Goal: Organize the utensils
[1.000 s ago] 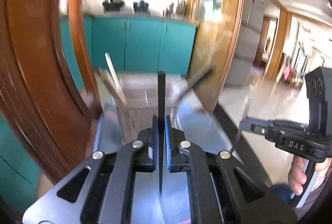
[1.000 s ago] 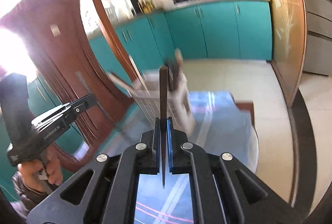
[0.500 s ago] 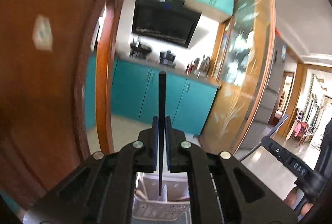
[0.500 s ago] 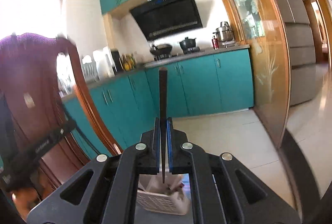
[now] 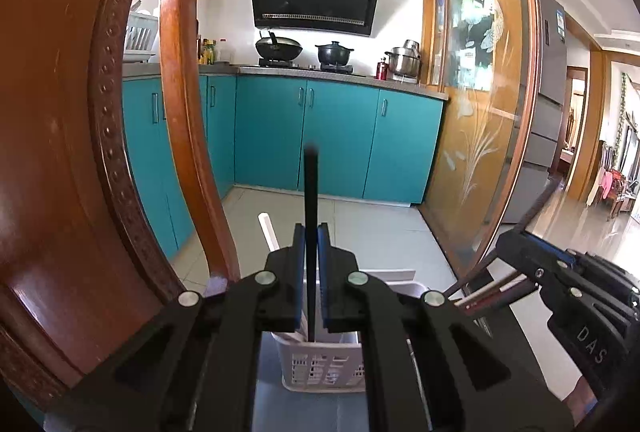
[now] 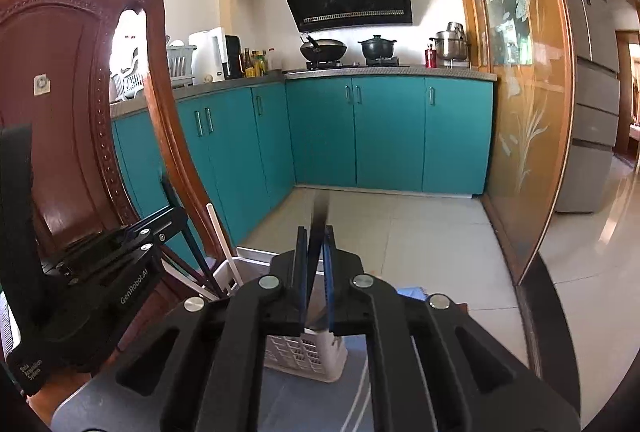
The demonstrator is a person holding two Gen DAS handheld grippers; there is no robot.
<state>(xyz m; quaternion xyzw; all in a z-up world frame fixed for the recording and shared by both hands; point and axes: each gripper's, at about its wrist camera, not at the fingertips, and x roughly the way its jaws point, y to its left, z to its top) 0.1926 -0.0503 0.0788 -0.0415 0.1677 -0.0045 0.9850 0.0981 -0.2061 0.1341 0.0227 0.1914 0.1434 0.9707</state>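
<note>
A white perforated utensil basket (image 5: 320, 368) (image 6: 304, 352) stands on the table just below both grippers. My left gripper (image 5: 311, 232) is shut on a black chopstick (image 5: 311, 184) that stands upright over the basket; the same gripper (image 6: 176, 216) shows at the left of the right wrist view. My right gripper (image 6: 316, 232) has its jaws opening, and a dark chopstick (image 6: 319, 216) sits loose, tilted and blurred between them. The right gripper (image 5: 500, 238) is also in the left wrist view. A white handle (image 5: 269, 232) and reddish sticks (image 5: 496, 290) lean in the basket.
A carved wooden chair back (image 5: 60, 152) (image 6: 60, 112) rises close on the left. A blue cloth (image 6: 408, 292) covers the table under the basket. Teal kitchen cabinets (image 5: 340, 140) and a glass sliding door (image 5: 484, 112) lie beyond, across a tiled floor.
Both cameras tilted up from the table to the kitchen and closed in over the basket. The right gripper's chopstick now sits lower between wider jaws. The left one's grip looks unchanged.
</note>
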